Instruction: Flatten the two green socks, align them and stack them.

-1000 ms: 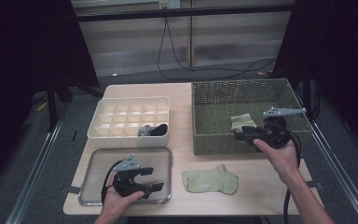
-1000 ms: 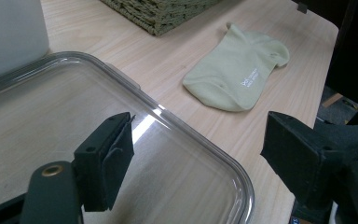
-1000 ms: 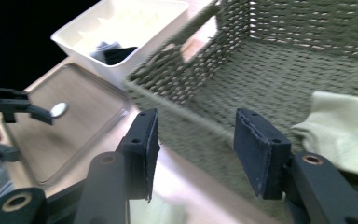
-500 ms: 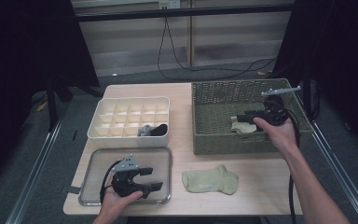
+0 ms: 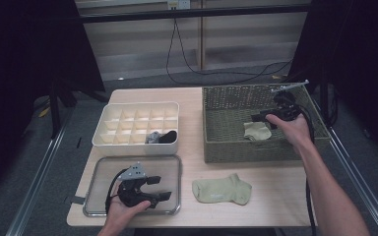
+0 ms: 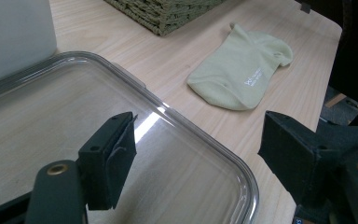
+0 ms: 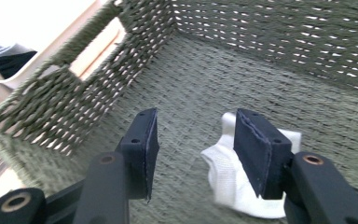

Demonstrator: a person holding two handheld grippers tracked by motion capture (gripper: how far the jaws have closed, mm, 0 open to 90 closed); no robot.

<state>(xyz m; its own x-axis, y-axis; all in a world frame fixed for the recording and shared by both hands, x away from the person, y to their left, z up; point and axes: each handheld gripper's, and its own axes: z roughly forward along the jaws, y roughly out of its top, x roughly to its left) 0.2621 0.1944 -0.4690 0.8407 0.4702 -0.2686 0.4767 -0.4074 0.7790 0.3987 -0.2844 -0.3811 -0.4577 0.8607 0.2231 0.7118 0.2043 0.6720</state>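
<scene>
From my remote seat I find just 1 piece of lettering. It is a short line of small white print on the sole of the pale green sock (image 6: 242, 70) that lies flat on the surface (image 6: 177, 46), and I see it in the left gripper view. The letters are too small and blurred for me to make out. In the high view, that sock (image 5: 222, 189) shows only a faint pale mark.
</scene>
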